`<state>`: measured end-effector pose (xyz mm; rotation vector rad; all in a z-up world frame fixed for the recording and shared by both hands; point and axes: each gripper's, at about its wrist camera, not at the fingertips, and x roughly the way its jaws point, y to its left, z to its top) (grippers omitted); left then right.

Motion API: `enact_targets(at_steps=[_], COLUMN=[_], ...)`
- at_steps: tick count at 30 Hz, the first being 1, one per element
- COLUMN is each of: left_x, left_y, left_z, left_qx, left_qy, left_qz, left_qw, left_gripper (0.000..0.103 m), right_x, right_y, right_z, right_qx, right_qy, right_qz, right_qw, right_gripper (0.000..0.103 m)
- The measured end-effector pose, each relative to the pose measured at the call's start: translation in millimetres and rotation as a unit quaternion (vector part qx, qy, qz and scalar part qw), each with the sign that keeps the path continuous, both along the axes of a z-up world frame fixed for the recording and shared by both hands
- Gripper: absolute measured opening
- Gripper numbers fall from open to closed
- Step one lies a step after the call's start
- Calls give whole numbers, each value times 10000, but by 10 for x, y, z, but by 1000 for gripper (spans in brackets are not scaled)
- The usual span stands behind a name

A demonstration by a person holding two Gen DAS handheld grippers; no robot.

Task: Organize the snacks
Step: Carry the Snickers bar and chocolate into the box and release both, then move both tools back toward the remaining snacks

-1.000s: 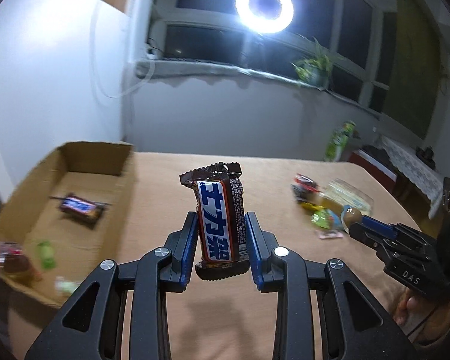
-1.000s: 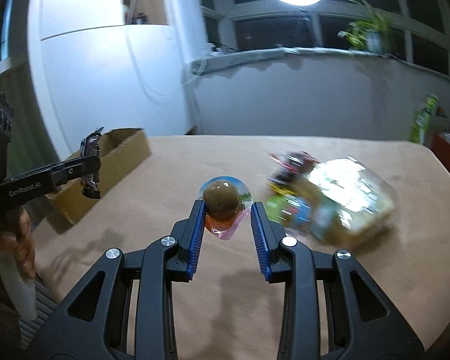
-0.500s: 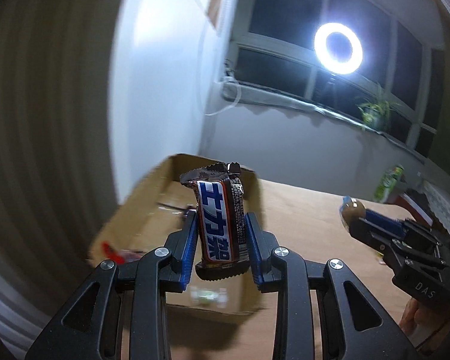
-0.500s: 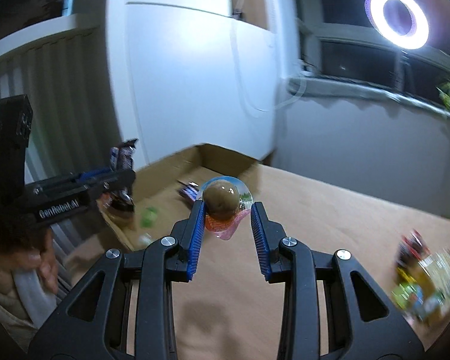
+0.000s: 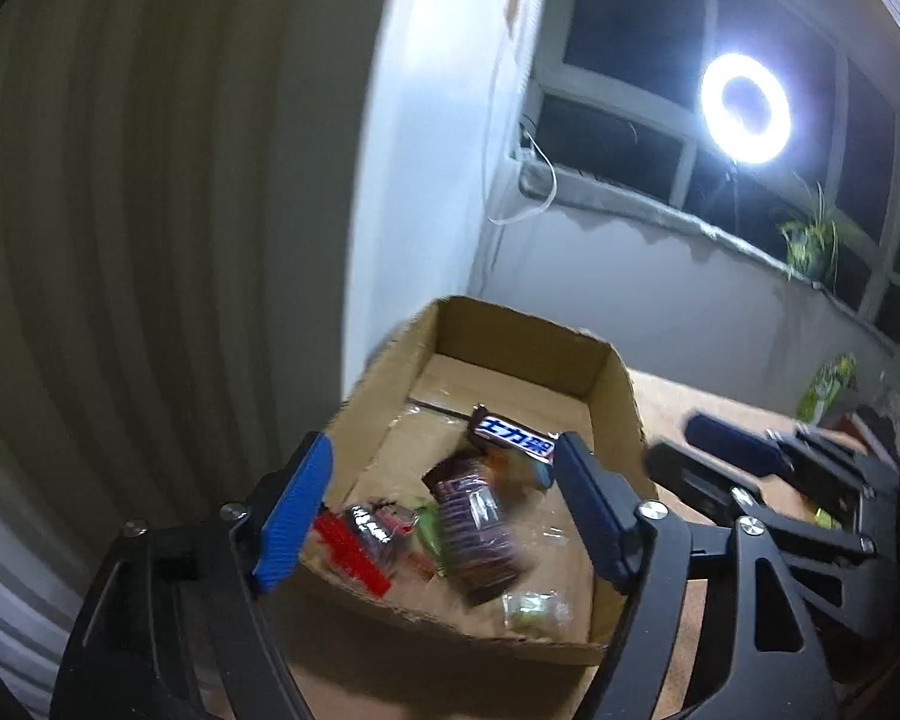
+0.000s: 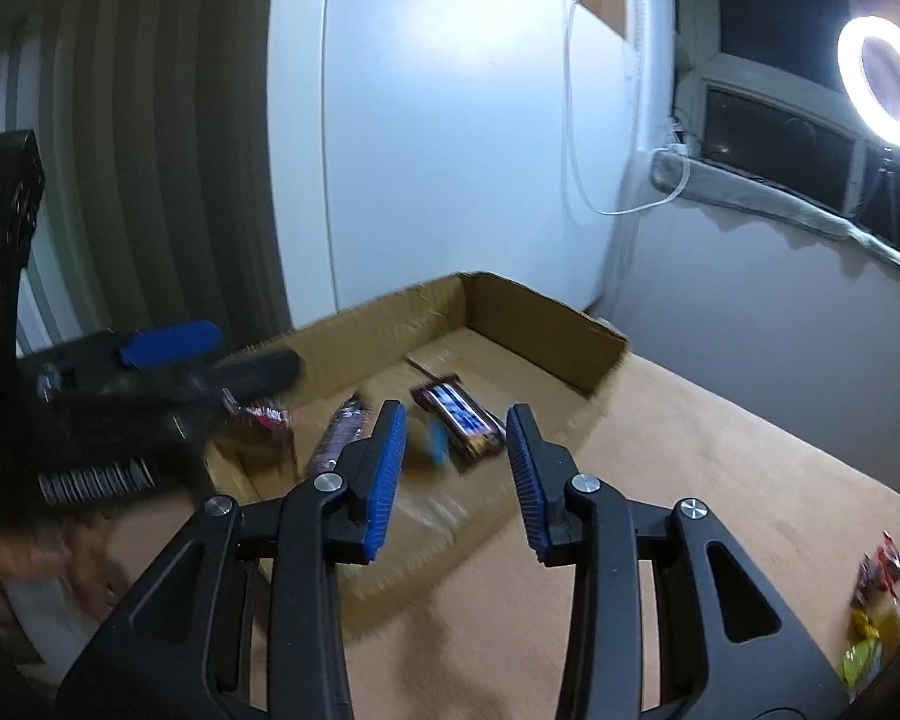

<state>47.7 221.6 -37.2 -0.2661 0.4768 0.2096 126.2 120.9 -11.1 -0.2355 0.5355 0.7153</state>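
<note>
Wrapped snacks [image 5: 474,531] inside cardboard box [image 5: 615,387]

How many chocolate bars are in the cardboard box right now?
2. One lies flat toward the back of the cardboard box, label up; the other, blurred, is nearer the front. More may be hidden among the other snacks.

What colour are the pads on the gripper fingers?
Blue, on black fingers. The right wrist view shows the pads best.
</note>
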Motion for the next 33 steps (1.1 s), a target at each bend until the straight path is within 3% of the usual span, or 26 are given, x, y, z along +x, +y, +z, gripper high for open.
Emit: enact_targets(at_steps=[2,7,13,33], left_x=[-36,-36,-26,52], left_y=[24,3,-84,-792], left_z=[-6,40,96,282], left_qx=[-72,-50,11,499], left_qy=[-11,-33,-64,-11], left_qz=[30,77,0,-661], left_qw=[10000,10000,10000,9966], left_gripper=[76,76,78,78], right_x=[-26,-131,-167,-264], right_y=[-98,-317,-537,-1313], right_z=[-24,-21,62,91], right_qx=[8,221,562,551], right_qy=[28,-138,-47,-7], right_qz=[-62,-379,-616,-1327], right_qw=[10000,9989,9965,9896], right_gripper=[40,74,95,96])
